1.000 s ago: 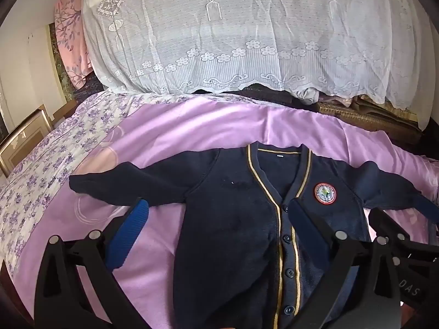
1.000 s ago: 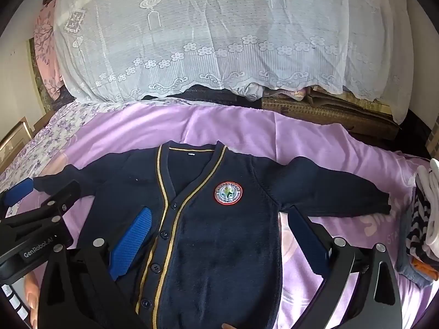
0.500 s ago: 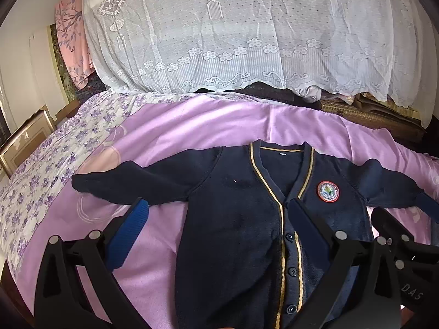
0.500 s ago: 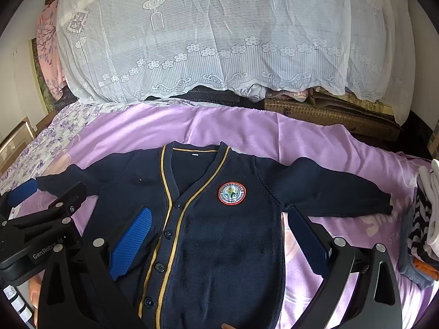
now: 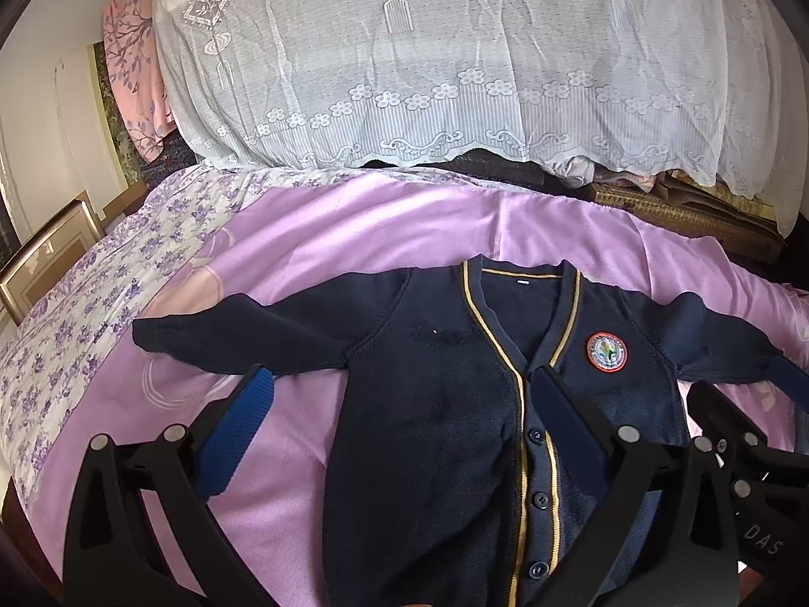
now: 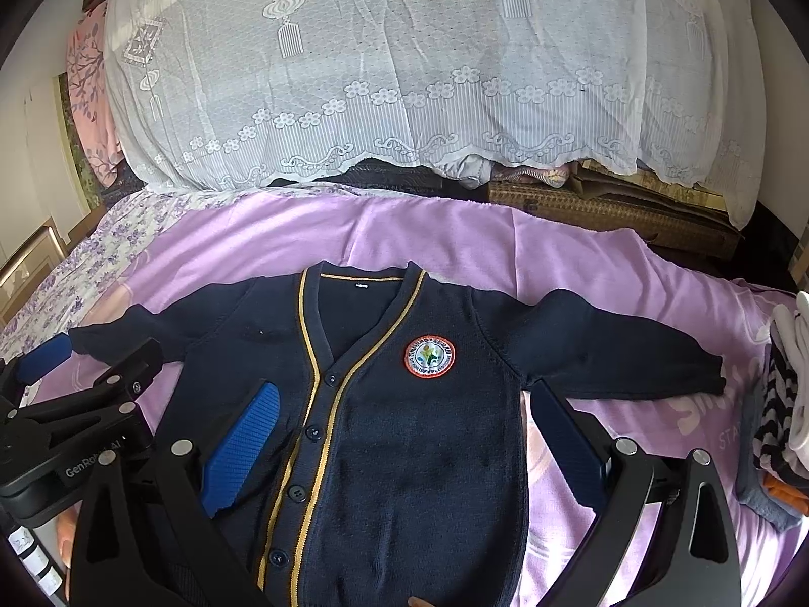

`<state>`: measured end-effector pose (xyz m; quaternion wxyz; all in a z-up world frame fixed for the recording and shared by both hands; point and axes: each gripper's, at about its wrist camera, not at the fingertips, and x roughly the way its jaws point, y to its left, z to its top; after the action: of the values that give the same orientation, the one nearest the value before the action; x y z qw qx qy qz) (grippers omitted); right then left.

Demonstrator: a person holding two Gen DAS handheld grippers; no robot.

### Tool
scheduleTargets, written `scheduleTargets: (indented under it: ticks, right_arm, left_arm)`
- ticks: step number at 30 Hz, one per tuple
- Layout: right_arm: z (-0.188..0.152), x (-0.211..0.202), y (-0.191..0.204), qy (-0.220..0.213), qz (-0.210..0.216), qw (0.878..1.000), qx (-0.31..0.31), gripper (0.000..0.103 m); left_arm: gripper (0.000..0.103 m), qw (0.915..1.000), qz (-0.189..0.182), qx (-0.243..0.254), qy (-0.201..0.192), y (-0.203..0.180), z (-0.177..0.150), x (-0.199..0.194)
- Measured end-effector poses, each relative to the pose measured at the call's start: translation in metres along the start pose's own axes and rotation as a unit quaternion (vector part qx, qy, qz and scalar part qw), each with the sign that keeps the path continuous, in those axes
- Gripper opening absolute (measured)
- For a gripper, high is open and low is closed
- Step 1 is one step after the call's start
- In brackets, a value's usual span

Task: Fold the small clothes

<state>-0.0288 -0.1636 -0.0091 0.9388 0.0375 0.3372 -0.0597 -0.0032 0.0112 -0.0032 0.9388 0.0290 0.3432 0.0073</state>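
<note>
home bedroom | purple bedsheet [image 6: 505,237] | lace-covered bedding pile [image 6: 430,66]

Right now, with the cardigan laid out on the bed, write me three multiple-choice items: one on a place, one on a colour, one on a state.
1. Where does the round badge sit on the cardigan?
A. on a sleeve cuff
B. on the chest panel beside the V-neck
C. at the bottom hem

2. What colour is the stripe along the button placket?
A. yellow
B. red
C. white

3. How are the left gripper and the right gripper set?
A. both shut on a sleeve
B. one open, one shut
C. both open, holding nothing

Key: 1 B, the badge lies beside the neckline. 2 A, a yellow line borders the navy knit. 3 C, each pair of fingers stands wide apart above the cardigan.
</note>
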Motion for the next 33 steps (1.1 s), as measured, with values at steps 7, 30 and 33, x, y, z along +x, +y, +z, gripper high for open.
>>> scheduleTargets:
  ticks: [7, 30, 33]
  right_arm:
    - [-0.0002, -0.0001, -0.0002, 0.000, 0.000, 1.000, 0.000, 0.100]
    - [-0.0003, -0.0010, 0.0043, 0.001, 0.002, 1.000, 0.002, 0.100]
    - [-0.0012, 0.0001, 0.0040, 0.001, 0.003, 1.000, 0.002, 0.100]
  left_arm:
    - [0.099, 1.0000, 0.000, 0.000, 0.001, 0.0004, -0.0002, 0.0001]
    - [0.099, 1.0000, 0.000, 0.000, 0.003, 0.0024, -0.0051, 0.0016]
    - [0.099, 1.0000, 0.001, 0.001, 0.005, 0.0033, -0.0084, 0.0024]
